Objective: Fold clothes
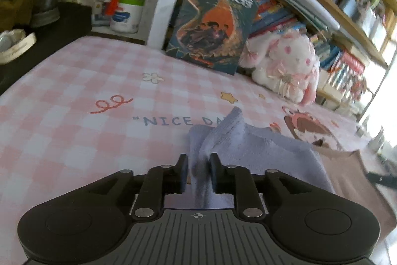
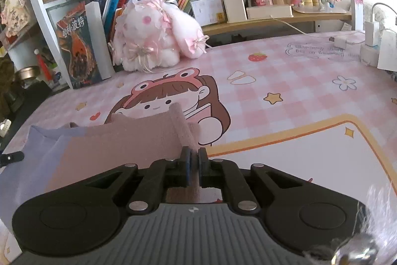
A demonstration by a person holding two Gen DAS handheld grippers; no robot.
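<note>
The left tongs (image 1: 198, 171) are clenched on a bunched corner of the cloth (image 1: 260, 148) at its lavender end, with a tuft of pile poking up past the pads. The right tongs (image 2: 194, 169) are pinched nearly closed on a narrow ridge of the same cloth at its dusty-pink end (image 2: 139, 138), with the fabric rising in a fold just ahead of the fingertips. Between the two grips the cloth, lavender on one side and pink on the other, hangs in a shallow span with its far edge resting or nearly resting on the counter (image 2: 297, 81), which is covered by a pink checked mat with a cartoon girl printed on it. Whether this is a fold being carried over or a piece being spread out, the pictures do not settle. The right grip looks thin, so a pull sideways could let that ridge slip out and drop the corner. The left grip holds a wad, not a flat edge, which would likely leave a crooked crease. Beyond the cloth a plush rabbit (image 2: 153, 34) and a standing book (image 1: 213, 19) sit near the back edge, so a long forward sweep could brush them.
</note>
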